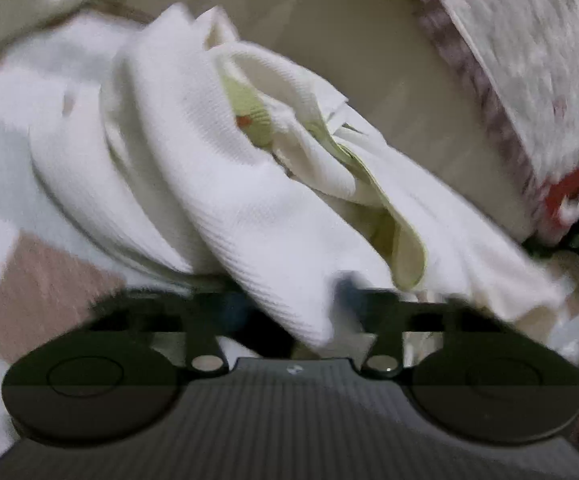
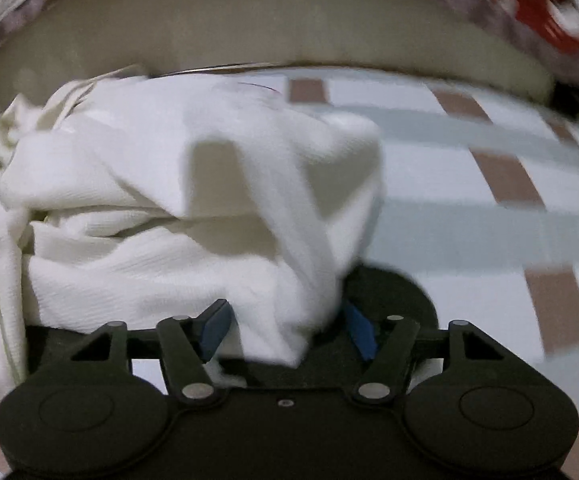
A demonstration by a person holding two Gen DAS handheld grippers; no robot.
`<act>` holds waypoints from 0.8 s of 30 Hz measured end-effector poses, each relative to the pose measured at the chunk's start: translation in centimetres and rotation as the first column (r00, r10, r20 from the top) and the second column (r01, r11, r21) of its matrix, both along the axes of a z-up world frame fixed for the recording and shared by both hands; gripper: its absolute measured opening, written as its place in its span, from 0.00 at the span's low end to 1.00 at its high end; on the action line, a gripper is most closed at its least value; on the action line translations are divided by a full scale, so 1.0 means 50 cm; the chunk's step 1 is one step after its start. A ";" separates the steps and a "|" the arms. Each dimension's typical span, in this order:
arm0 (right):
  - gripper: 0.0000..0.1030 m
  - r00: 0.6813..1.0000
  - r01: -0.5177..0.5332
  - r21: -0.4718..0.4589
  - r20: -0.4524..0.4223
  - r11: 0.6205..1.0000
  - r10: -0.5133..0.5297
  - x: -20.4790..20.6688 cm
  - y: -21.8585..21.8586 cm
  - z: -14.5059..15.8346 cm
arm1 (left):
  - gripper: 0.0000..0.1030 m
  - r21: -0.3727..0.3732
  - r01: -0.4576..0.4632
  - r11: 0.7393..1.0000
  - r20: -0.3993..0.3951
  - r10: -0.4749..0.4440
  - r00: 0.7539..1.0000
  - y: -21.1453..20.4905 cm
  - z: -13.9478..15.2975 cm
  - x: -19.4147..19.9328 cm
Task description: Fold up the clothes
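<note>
A white ribbed garment (image 1: 193, 152) with a pale green inner layer (image 1: 405, 248) lies crumpled on the checked bed sheet (image 1: 37, 280). One fold of it runs down between the fingers of my left gripper (image 1: 289, 300), which is shut on it; the cloth and blur hide most of the pads. In the right wrist view the same white garment (image 2: 161, 240) is heaped to the left and centre. A thick bunch of it hangs between the blue pads (image 2: 215, 330) of my right gripper (image 2: 287, 328) and fills the gap, touching both sides.
The sheet (image 2: 469, 208) is checked in white, grey-blue and brown and stretches to the right of the heap. Behind it runs a beige padded edge (image 2: 249, 32). A patterned cover with red flowers (image 1: 529, 80) lies over that edge at the upper right.
</note>
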State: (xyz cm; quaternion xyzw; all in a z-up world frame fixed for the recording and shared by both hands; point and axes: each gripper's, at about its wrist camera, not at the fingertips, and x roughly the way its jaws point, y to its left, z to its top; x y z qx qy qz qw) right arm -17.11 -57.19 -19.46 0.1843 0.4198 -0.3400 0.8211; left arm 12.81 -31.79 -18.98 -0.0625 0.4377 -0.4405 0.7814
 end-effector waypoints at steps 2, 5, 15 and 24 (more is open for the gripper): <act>0.11 0.999 0.008 -0.057 -0.038 0.998 -0.010 0.018 0.001 0.017 | 0.07 -0.029 -0.002 1.000 0.093 0.005 0.996 0.011 0.019 0.004; 0.07 0.996 0.029 -0.146 -0.082 0.989 -0.041 0.035 0.000 0.047 | 0.04 -0.021 -0.058 0.998 0.196 0.061 0.979 0.035 0.058 0.031; 0.04 0.980 0.165 -0.399 -0.037 0.902 -0.196 -0.049 -0.066 0.216 | 0.04 -0.066 -0.343 0.937 0.462 0.334 0.822 0.199 0.217 0.119; 0.03 0.983 0.170 -0.457 0.023 0.873 -0.180 -0.073 -0.061 0.275 | 0.03 -0.074 -0.468 0.881 0.540 0.429 0.724 0.303 0.279 0.148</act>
